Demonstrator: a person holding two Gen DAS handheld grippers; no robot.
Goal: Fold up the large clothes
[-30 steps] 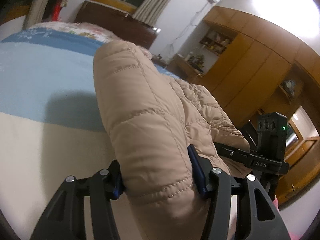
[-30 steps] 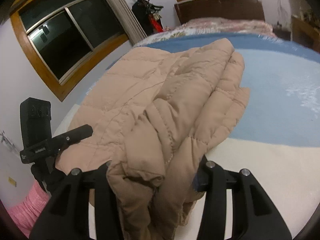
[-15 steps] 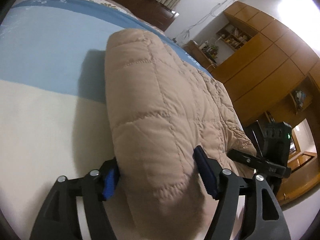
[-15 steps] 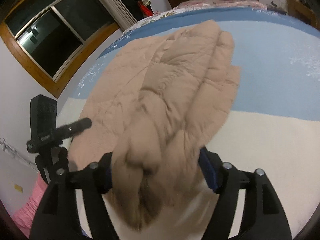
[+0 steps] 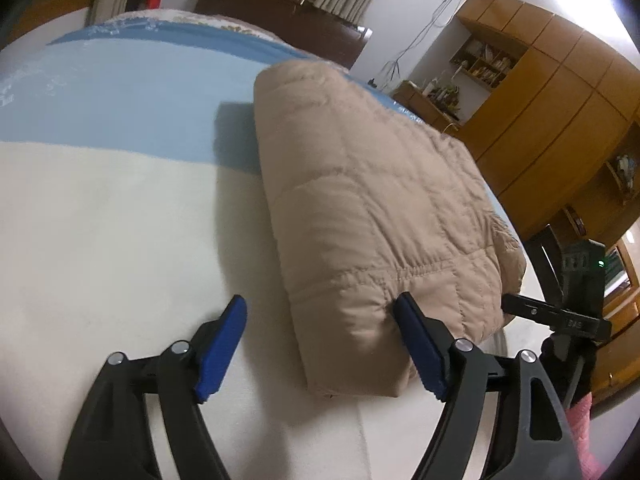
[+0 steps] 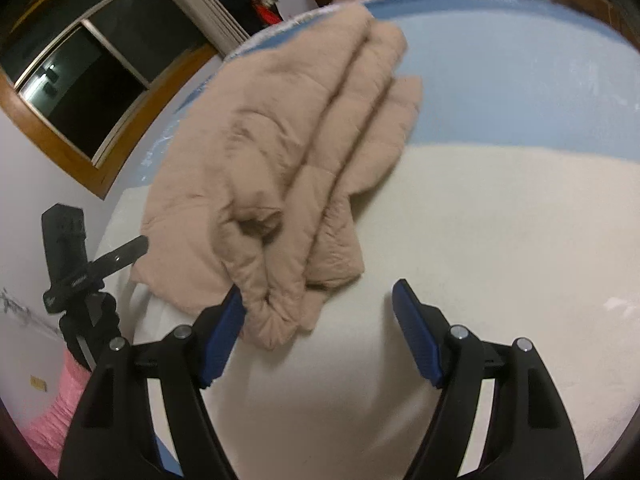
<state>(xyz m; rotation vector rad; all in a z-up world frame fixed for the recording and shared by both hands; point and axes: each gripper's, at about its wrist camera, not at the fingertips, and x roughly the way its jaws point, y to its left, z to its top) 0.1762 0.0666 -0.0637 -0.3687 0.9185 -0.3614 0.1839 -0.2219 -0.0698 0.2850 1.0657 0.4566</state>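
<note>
there's printing on the black bracket (image 5: 568, 320) seen at the right of the left wrist view, pale characters, too small and warped to make out. white lettering sits on the black clamp bar (image 6: 76, 280) in the right wrist view, blurred past reading. no text can be read anywhere.

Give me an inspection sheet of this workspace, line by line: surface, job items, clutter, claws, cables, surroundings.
Surface: bed cover, cream near, blue beyond.
Job's things: beige quilted coat, folded, lying on the bed.
Clutter: nothing seen on the bed.
Claws: left claw open, one pad touching the coat's hem; right claw open, coat's corner against one pad.
Cables: wires hang down the far wall.
Surroundings: wooden wardrobe, dark window, headboard, curtains.
</note>
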